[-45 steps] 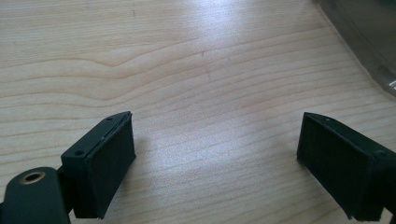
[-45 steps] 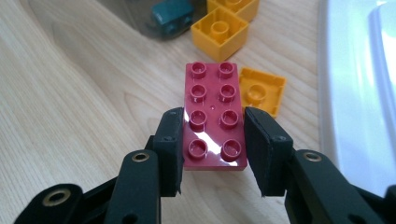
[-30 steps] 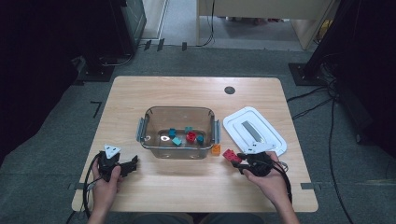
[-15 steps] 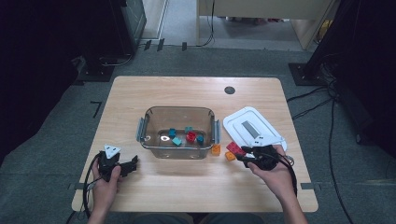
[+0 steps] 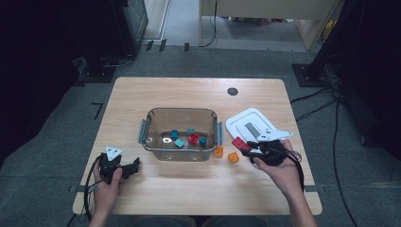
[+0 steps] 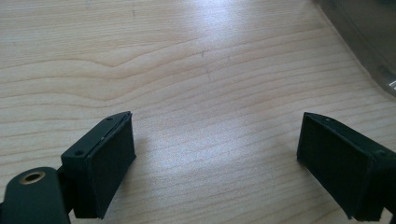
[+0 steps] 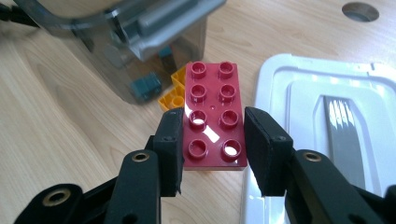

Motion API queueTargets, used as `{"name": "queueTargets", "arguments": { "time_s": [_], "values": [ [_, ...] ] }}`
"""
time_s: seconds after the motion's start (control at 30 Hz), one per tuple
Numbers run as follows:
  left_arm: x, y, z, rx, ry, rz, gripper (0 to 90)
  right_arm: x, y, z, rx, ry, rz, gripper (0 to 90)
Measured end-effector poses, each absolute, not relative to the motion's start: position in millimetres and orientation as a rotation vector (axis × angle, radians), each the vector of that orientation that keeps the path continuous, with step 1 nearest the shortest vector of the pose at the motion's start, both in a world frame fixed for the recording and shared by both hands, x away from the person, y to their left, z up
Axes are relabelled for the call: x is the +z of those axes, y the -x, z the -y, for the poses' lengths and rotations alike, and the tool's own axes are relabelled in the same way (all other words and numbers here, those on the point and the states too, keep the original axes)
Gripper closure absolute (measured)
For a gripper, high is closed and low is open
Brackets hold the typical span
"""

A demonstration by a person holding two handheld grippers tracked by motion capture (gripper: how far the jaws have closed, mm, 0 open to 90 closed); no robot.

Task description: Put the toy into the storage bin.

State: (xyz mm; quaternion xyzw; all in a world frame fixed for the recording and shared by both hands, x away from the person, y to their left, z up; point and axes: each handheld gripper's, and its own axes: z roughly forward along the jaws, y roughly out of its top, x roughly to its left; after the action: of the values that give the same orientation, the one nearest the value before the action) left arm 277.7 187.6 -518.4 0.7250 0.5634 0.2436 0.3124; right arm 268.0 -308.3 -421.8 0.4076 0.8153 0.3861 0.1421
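We see the right claw [image 7: 212,140] clamped on a red eight-stud brick [image 7: 215,114], its jaws pressing the two long sides, studs facing up. In the high view this red brick [image 5: 241,144] is held between the clear bin [image 5: 181,116] and the white lid [image 5: 255,127], which lies flat on the tabletop [image 5: 189,189]. We note two orange bricks on the tabletop beside the bin: one [image 5: 218,151] touching its right wall, the other [image 5: 233,157] just beside the claw. Teal and red bricks [image 5: 193,138] lie inside the bin. The left claw [image 6: 215,158] is spread wide over bare wood, holding nothing, near the tabletop's front left corner.
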Motion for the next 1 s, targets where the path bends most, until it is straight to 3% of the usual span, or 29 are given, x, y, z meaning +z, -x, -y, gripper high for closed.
{"name": "queueTargets", "arguments": {
  "time_s": [1.0],
  "values": [
    [-518,-278,-188,0.643,-1.912,-1.486,11.1,-370,-297,269,1.166,-1.028,-2.38,60.5]
  ]
}}
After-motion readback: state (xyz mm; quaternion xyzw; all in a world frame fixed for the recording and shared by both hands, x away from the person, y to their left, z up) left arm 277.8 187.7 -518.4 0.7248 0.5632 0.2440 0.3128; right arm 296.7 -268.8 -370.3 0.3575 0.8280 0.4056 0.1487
